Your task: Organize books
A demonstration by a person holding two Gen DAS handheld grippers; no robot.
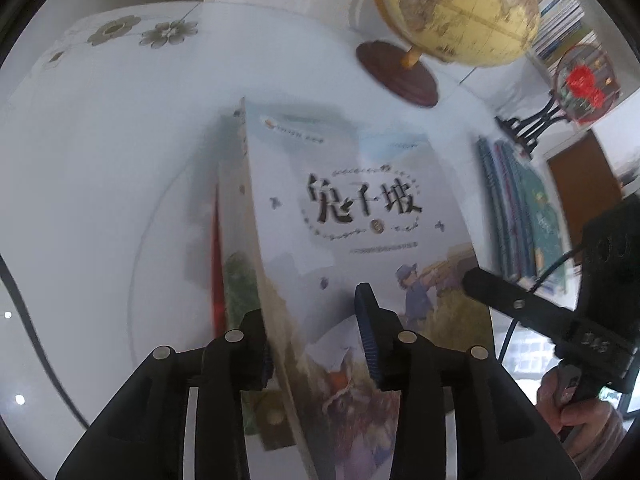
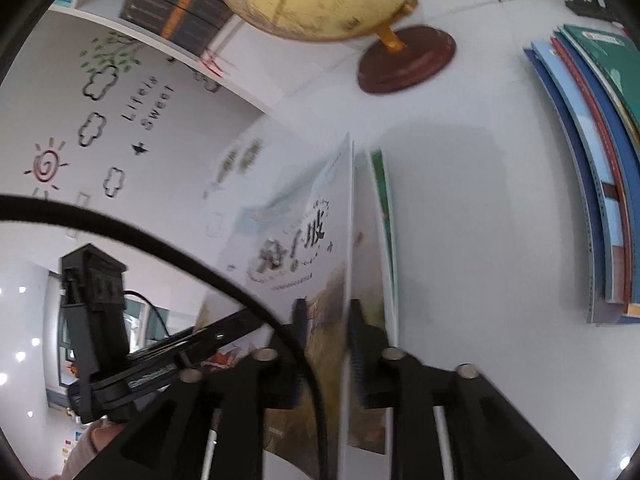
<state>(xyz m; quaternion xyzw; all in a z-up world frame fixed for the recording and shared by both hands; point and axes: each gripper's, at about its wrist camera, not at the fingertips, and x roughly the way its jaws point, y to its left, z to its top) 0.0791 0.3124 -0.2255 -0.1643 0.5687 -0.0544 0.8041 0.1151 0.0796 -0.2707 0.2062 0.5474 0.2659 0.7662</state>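
- Fingers of my left gripper [image 1: 320,340] are standing part-open around the near edge of the pale picture book [image 1: 352,216]; the book is passing between the pads, and only the left pad looks to be brushing it.
- My right gripper [image 2: 326,344] is doing the same at the other near corner: jaws parted, the thin cover edge running up between them, no squeeze that I can make out.
- The book is sitting on the white table [image 1: 100,160], leaning rather than lying flat, its long axis running straight away from both sets of fingers toward the globe [image 1: 460,12].
- It is leaning against a few thinner books [image 1: 218,264], one red-edged and one green-edged.
- I am judging neither hand nearer; both are at the near edge, so the next move is depending on that edge staying centred between the pads.
- The cover is looking glossy and slightly bowed, so likely slippery and flexible; the pads are ribbed.
- Farther right, a stack of flat books [image 2: 592,184] is lying well apart, blue and teal spines fanned.
- Beyond, the globe's round wooden base [image 2: 406,60] is resting on the table.
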